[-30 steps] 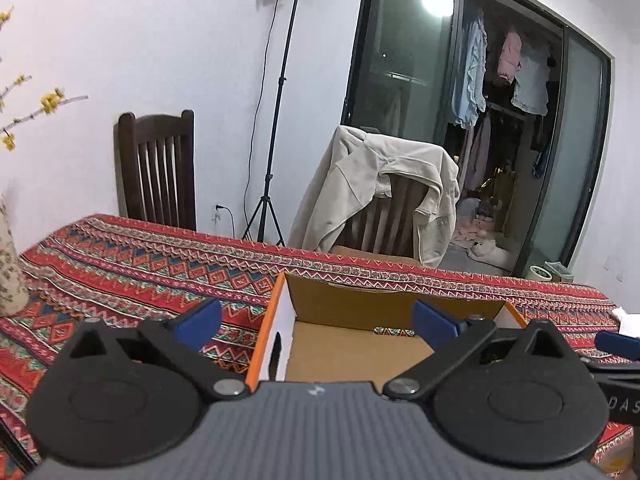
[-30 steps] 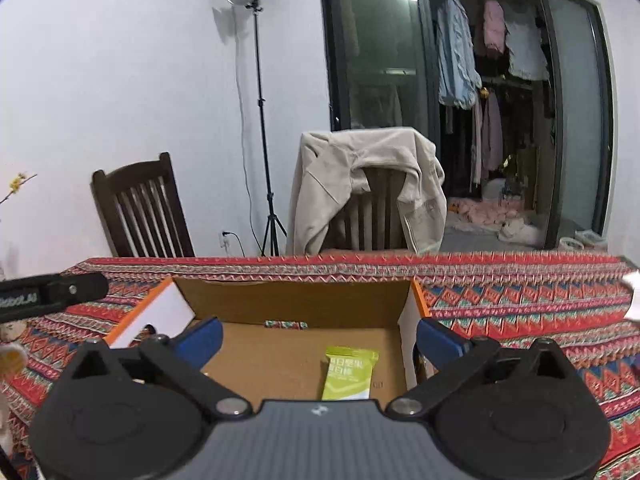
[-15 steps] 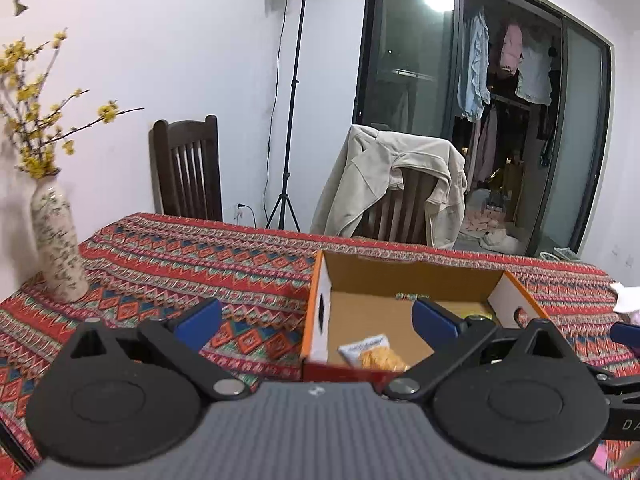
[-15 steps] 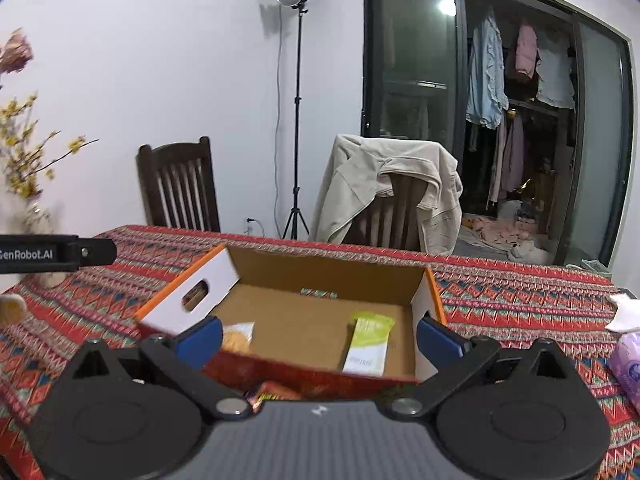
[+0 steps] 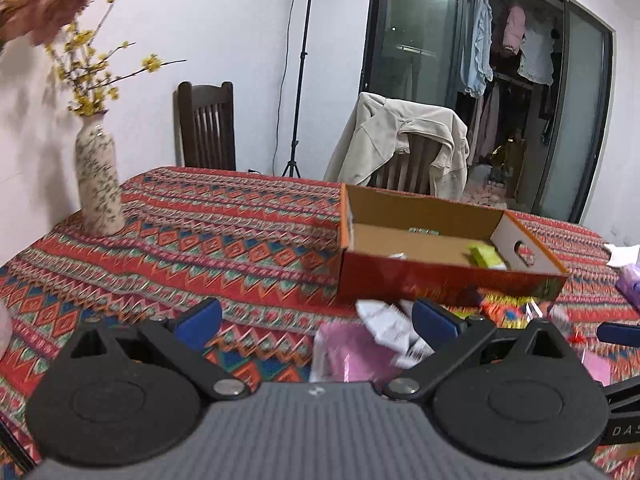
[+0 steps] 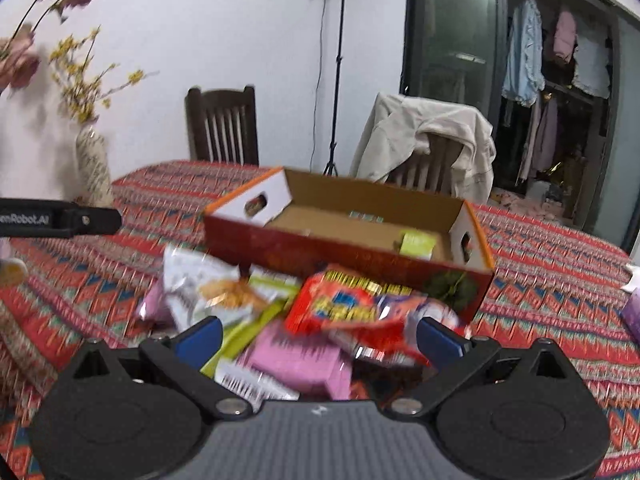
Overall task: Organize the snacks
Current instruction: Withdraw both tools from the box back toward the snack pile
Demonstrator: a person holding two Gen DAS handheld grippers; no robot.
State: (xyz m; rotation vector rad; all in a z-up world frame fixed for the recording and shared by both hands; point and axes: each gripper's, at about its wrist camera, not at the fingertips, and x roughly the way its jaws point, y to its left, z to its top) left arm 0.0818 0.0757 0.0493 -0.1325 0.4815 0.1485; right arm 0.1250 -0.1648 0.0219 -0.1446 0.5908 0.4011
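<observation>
Snacks (image 6: 304, 320) lie heaped on the near side of the cardboard box (image 6: 352, 248), touching its red front wall in the right wrist view, and we count roughly six loose packets there: a red one (image 6: 352, 308) on top, a pink one (image 6: 296, 360) below it, a white crisp bag (image 6: 200, 284) at the left, and green ones between; blur hides any exact tally. Inside the box we see one green packet (image 6: 418, 243) near its right end, and perhaps a second white item that only the left wrist view hints at.

Our right gripper (image 6: 318, 336) hangs over the heap with its jaws spread wide and nothing between them. Our left gripper (image 5: 316, 320) is likewise spread and empty, over the pink and white packets (image 5: 384, 320) at the heap's left edge.

What could go wrong, we judge: the packets overlap, so closing on the red one may pinch a neighbour and drag two along; slippery foil could slide from the pads; and a crisp bag squeezed hard would crush. The two grippers sit close together, so reaching at once risks a knock.

Farther out we count one vase (image 5: 98, 192) at the left on the patterned tablecloth (image 5: 200, 240) and two chairs (image 5: 206, 124) beyond the table, one draped with a jacket (image 5: 400, 140).
</observation>
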